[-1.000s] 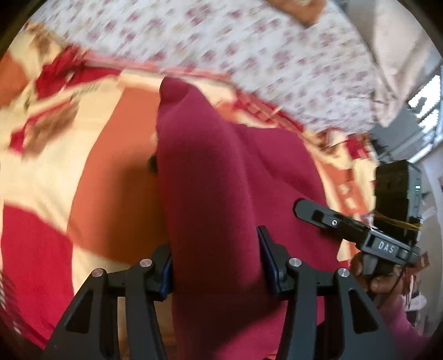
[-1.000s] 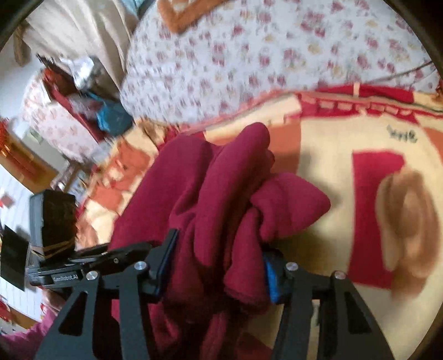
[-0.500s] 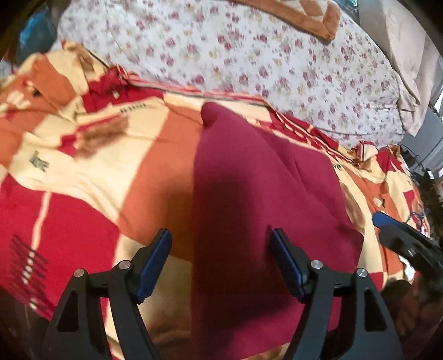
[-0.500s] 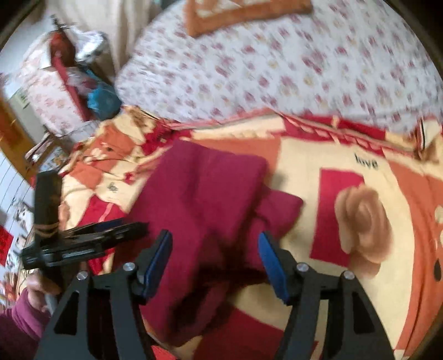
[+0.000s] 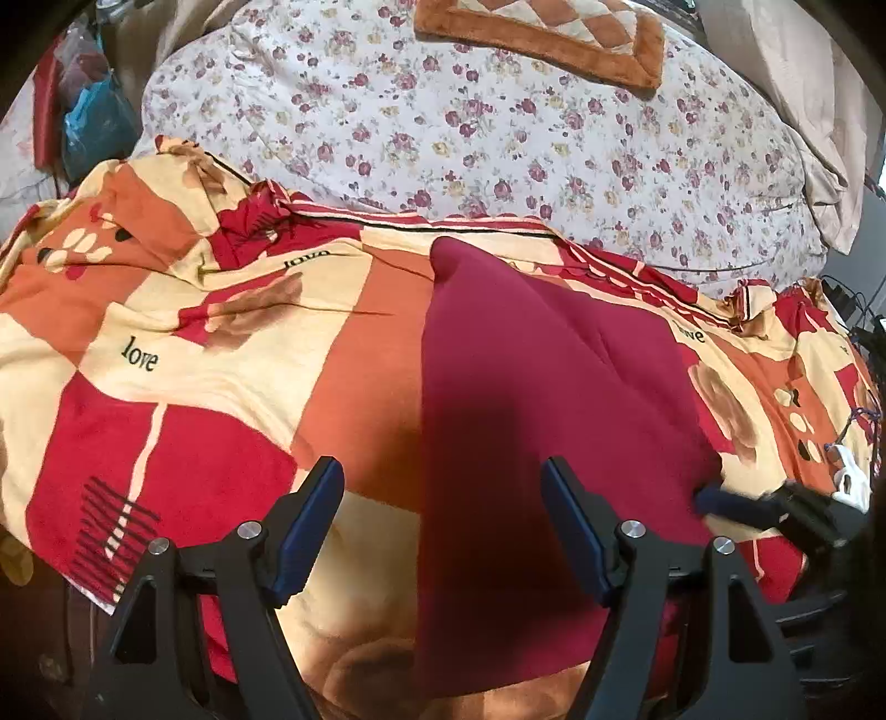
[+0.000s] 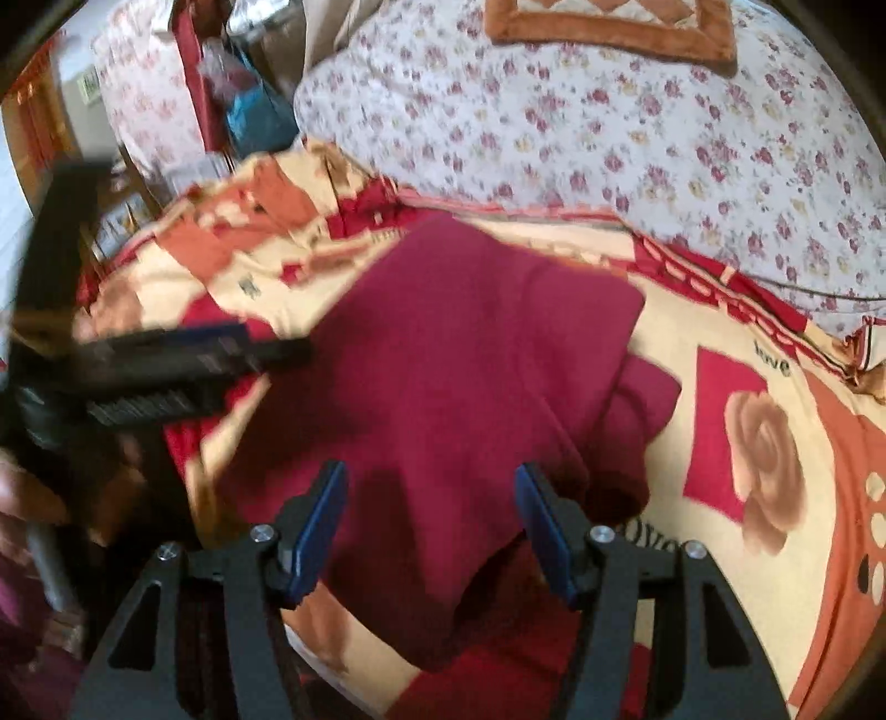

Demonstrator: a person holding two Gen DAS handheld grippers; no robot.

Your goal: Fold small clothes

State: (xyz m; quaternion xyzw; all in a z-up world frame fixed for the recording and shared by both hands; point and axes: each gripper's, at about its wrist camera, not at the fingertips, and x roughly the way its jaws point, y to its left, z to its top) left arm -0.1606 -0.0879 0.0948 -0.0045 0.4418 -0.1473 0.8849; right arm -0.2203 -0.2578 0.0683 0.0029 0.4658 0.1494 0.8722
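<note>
A dark red garment (image 5: 526, 360) lies folded and fairly flat on the patterned blanket (image 5: 221, 360). My left gripper (image 5: 440, 471) hovers open above its near left edge, with the pads clear of the cloth. In the right wrist view the same garment (image 6: 470, 332) shows a lower layer sticking out on the right. My right gripper (image 6: 431, 471) hangs over its near edge; the jaws are closing, with cloth below them and nothing pinched. Each gripper appears blurred in the other's view: the right gripper (image 5: 775, 507) and the left gripper (image 6: 194, 354).
A floral quilt (image 5: 498, 122) is bunched up behind the blanket, with an orange-edged cushion (image 5: 542, 33) on top. Bags and clutter, one of them a blue bag (image 5: 94, 127), stand off the bed's far left corner. A person's hand (image 6: 22, 498) holds the left gripper.
Both grippers have let go of the red garment and drawn back and up from it. The garment, bunched in the jaws before, now lies spread on the blanket.
</note>
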